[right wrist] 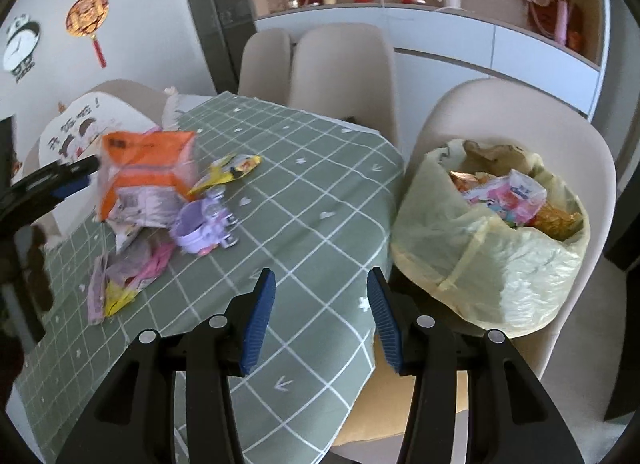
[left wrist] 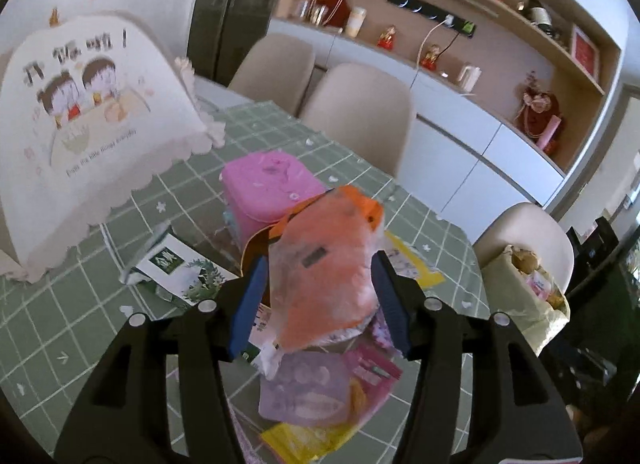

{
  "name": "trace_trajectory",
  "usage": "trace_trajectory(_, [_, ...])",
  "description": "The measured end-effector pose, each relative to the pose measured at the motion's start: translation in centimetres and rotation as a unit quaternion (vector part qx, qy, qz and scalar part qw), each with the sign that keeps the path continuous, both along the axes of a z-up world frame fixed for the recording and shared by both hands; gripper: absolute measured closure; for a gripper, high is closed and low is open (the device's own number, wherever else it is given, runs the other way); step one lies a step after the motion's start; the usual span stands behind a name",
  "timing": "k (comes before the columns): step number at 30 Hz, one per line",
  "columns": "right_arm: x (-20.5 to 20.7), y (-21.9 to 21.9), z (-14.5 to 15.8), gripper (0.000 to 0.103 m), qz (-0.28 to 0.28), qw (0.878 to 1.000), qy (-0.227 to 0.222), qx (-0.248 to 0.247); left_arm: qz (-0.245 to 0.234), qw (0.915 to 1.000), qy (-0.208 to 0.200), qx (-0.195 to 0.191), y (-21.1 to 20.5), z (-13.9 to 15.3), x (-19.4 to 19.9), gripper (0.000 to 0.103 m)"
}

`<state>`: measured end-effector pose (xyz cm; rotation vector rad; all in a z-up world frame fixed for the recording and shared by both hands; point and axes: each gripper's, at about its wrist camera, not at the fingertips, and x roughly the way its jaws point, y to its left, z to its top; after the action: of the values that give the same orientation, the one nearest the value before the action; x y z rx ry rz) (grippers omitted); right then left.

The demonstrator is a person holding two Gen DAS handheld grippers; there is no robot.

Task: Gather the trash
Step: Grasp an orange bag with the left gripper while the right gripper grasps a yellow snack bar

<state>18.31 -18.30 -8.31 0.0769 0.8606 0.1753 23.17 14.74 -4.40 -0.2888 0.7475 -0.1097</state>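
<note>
My left gripper (left wrist: pixel 320 296) is shut on an orange snack wrapper (left wrist: pixel 328 260) and holds it above the green checked tablecloth (left wrist: pixel 80 328); the right wrist view shows the same wrapper (right wrist: pixel 144 176) lifted over the table. Loose wrappers lie below it: purple and pink ones (left wrist: pixel 320 388), a yellow one (left wrist: pixel 304 436). A pale yellow trash bag (right wrist: pixel 492 248), full of wrappers, sits on a beige chair (right wrist: pixel 516 116) at the table's right edge; it also shows in the left wrist view (left wrist: pixel 528 296). My right gripper (right wrist: pixel 322 316) is open and empty, over the table's edge near the bag.
A pink box (left wrist: pixel 272 188) and a green-and-white carton (left wrist: pixel 180 268) stand on the table. A white food cover (left wrist: pixel 80 120) with cartoon children fills the left. A purple toy (right wrist: pixel 204 224) and a yellow wrapper (right wrist: pixel 228 172) lie mid-table. Two more chairs (right wrist: pixel 340 72) stand behind.
</note>
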Motion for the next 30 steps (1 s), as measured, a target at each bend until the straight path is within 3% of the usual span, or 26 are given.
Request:
trace_trajectory(4, [0.0, 0.8, 0.5, 0.057, -0.001, 1.000, -0.004, -0.020, 0.002, 0.9997, 0.015, -0.018, 0.1, -1.0, 1.1, 0.051])
trace_trajectory(7, [1.0, 1.1, 0.3, 0.057, -0.002, 1.000, 0.006, -0.011, -0.024, 0.9984, 0.046, -0.022, -0.6, -1.6, 1.7, 0.052])
trace_trajectory(10, [2.5, 1.9, 0.2, 0.057, 0.008, 1.000, 0.010, -0.008, -0.037, 0.9971, 0.066, -0.002, -1.5, -2.6, 1.3, 0.063])
trace_trajectory(14, [5.3, 3.6, 0.0, 0.057, 0.034, 0.999, 0.010, -0.004, -0.033, 0.9961, 0.081, -0.016, -1.2, -2.9, 0.5, 0.064])
trace_trajectory(17, [7.8, 4.7, 0.0, 0.057, 0.052, 0.998, 0.014, 0.023, -0.031, 0.9967, 0.072, -0.023, -0.8, -2.3, -0.1, 0.064])
trace_trajectory(20, [11.2, 6.0, -0.3, 0.057, 0.068, 0.996, 0.020, 0.050, -0.026, 0.9979, 0.055, -0.023, -0.6, -1.3, -0.5, 0.057])
trace_trajectory(30, [20.9, 10.8, -3.7, 0.057, 0.104, 0.992, 0.056, 0.040, -0.014, 0.9986, 0.048, -0.016, -0.5, 0.7, -0.2, 0.056])
